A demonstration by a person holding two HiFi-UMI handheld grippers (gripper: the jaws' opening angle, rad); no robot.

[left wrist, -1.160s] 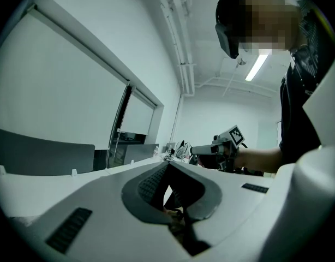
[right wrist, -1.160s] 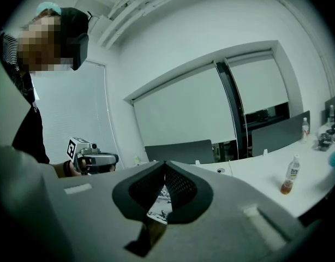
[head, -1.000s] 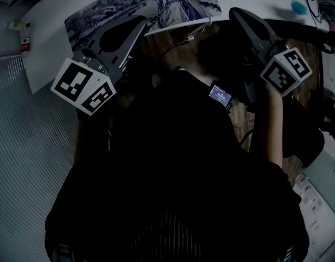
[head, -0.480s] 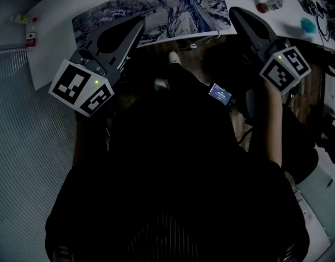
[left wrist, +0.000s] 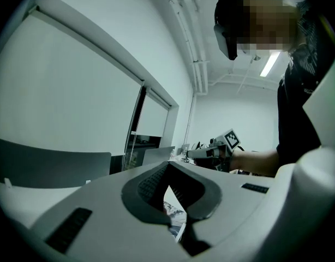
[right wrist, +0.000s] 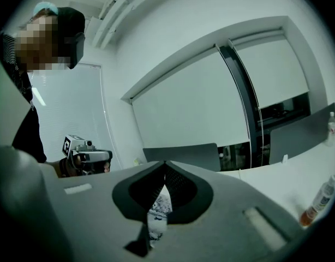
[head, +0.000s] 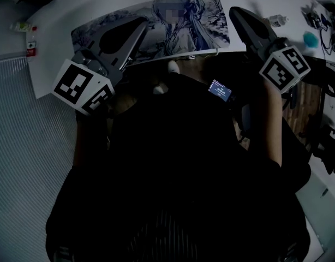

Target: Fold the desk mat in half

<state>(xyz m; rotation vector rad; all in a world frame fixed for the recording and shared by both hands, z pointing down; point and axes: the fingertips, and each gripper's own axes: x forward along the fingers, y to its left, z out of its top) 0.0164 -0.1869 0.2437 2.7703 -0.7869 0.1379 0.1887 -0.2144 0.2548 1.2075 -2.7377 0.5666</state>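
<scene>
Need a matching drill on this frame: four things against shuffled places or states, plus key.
Things:
1 desk mat
2 right gripper
3 small bottle
4 lit screen

Places or states:
a lying on the white table, right of the mat
b against the dark top of the person
c print face up along the table's near edge
d jaws shut on the mat's right end

Pairs: 1-c, 2-d, 3-a, 4-b

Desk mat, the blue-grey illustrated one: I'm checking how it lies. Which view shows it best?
The head view: the blue-grey illustrated desk mat spreads nearly whole across the white table. The left and right gripper views show only printed slivers of it below closed jaws.
</scene>
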